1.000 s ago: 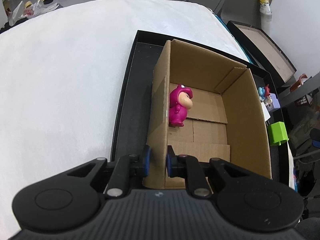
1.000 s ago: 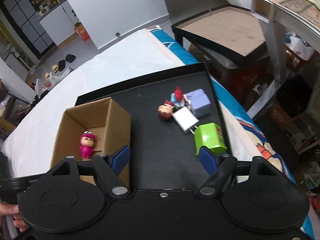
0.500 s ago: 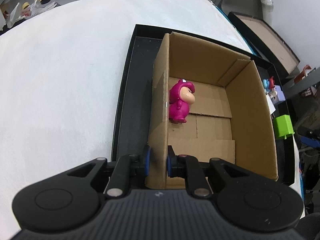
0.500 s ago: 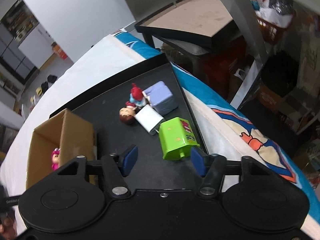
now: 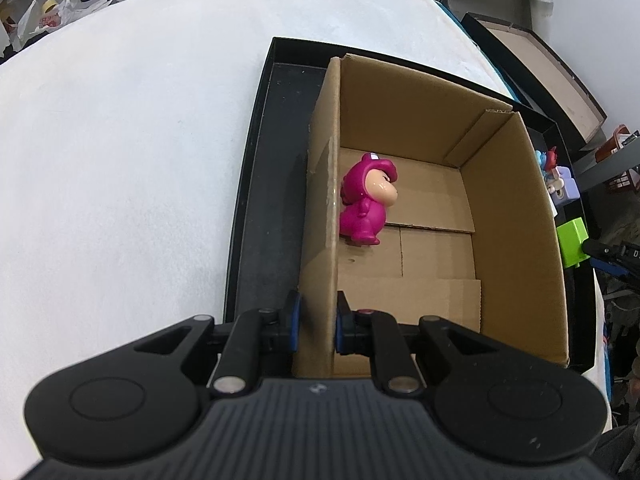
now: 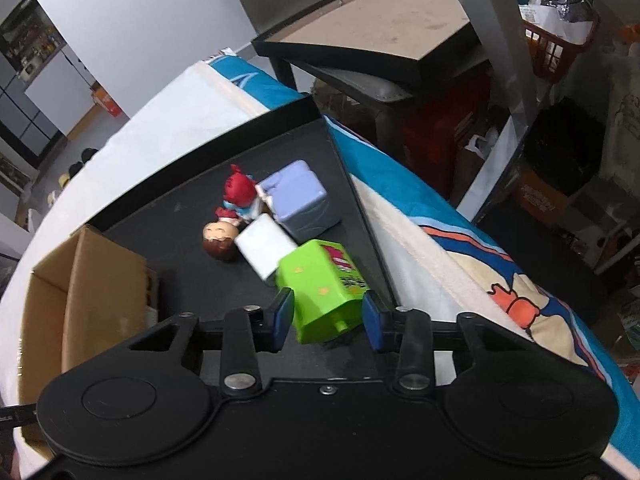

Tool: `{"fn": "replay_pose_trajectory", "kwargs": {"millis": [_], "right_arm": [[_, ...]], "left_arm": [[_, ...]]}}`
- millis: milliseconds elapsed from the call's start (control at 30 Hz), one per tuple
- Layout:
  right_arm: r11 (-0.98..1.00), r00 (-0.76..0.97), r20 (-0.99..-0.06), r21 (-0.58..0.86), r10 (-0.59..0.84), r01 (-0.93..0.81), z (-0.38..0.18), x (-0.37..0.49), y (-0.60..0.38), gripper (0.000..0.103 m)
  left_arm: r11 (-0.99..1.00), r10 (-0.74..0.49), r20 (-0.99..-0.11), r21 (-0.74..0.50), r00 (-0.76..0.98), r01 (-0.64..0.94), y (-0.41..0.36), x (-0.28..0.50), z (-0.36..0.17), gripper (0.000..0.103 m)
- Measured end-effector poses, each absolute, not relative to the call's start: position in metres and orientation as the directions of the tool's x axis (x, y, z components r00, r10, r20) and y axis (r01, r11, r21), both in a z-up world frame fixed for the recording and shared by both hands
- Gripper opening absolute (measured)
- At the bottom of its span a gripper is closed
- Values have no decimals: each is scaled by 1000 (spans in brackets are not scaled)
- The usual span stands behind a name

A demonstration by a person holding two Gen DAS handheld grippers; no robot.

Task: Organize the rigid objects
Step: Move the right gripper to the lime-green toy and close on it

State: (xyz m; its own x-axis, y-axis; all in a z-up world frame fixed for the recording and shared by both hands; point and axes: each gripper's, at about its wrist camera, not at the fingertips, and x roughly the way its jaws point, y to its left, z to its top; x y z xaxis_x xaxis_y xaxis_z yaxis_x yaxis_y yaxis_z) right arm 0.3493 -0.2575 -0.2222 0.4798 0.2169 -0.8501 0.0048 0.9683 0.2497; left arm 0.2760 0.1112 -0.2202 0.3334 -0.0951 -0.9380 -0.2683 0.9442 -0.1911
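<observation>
My left gripper (image 5: 318, 322) is shut on the left wall of an open cardboard box (image 5: 324, 216), which stands on a black tray (image 5: 264, 200). A pink figurine (image 5: 366, 204) lies inside the box by that wall. My right gripper (image 6: 328, 316) is open, its jaws on either side of a green toy block (image 6: 324, 290) on the tray (image 6: 184, 280). Beyond it lie a white block (image 6: 264, 246), a lilac cube (image 6: 298, 200), a red-haired figure (image 6: 240, 194) and a brown-haired head (image 6: 218, 238). The box (image 6: 84, 280) shows at the left.
The tray sits on a white cloth surface (image 5: 120, 140). A blue patterned cloth (image 6: 460, 248) hangs over the right edge. A second black tray (image 6: 380, 36) stands on a stand beyond. A red basket (image 6: 560, 52) and clutter fill the far right.
My right gripper has moved down and forward to the green block, so its jaws now flank it. My left gripper keeps its hold on the box wall.
</observation>
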Motion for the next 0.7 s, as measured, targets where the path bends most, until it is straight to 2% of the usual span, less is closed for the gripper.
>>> {"fn": "replay_pose_trajectory", "kwargs": {"millis": [167,300,500,600,700], "right_arm": [[969,498,-838,245,222,-18,-220,351,-257,37],[965,539,-808,261,238,-36,-214,351,-259,56],[975,536,-817,216,213,-58,-221,357,-252,56],[981,538,-821,172,191,-86,-226,356,-247,49],[980,536,-821,175,197,-93,-226,352,-248,47]], "left_arm": [[944,-90,-940,-186,330,-272,111,277,-221,15],[943,-88,-940,-186,330,-277,111,278,-222,15],[946,-79,-941,-175,328,-274,111,278,-224,15],[946,-71,-943,-167,326,-278,110,278,-223,15],[941,-76,-942,-177,328,-289,111,275,-223,16]]}}
